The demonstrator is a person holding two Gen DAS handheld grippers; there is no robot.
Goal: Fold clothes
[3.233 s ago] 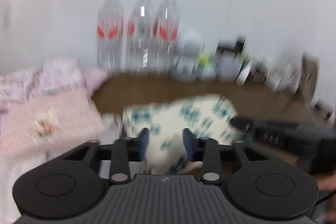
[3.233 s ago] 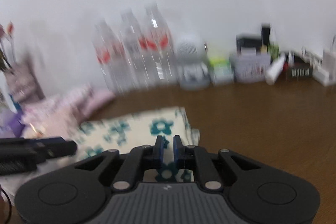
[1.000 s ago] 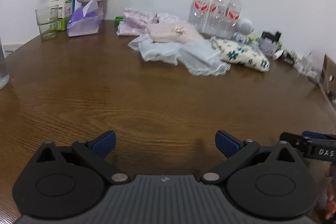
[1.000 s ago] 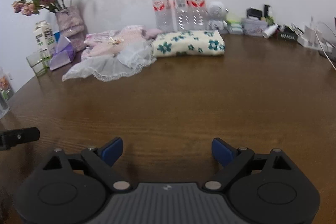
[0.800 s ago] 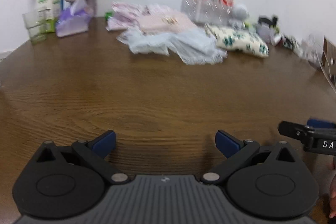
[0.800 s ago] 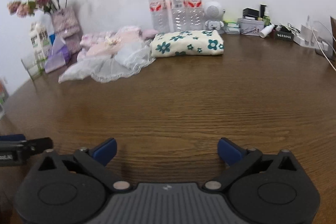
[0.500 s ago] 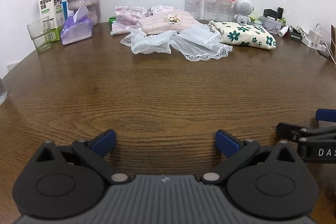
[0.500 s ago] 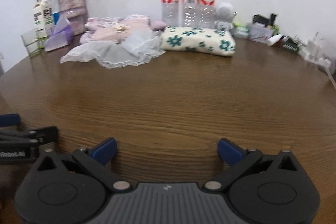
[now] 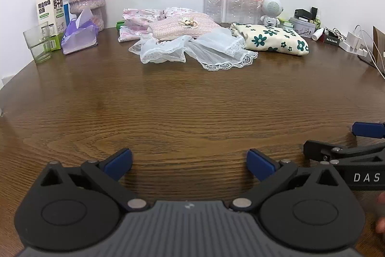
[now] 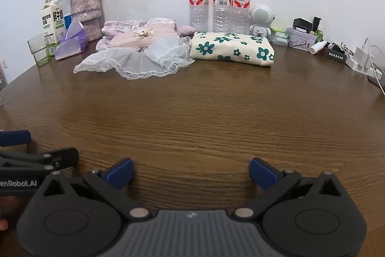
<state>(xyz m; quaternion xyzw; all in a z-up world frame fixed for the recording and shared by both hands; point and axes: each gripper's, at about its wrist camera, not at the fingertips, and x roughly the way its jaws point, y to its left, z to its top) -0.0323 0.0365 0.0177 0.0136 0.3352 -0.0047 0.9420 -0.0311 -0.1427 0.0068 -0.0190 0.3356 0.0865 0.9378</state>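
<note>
Brown wood-grain tabletop is lying bare across the near half, while the clothes are sitting at its far edge. A folded cream cloth with teal flowers is resting beside a rumpled pile of sheer white lace-trimmed fabric and pink knit garments, in front of three clear plastic water bottles. That lace is looking light, limp and snag-prone; pinching a hem corner seems best. Left gripper and right gripper are hovering near, fingers spread wide, holding nothing.
</note>
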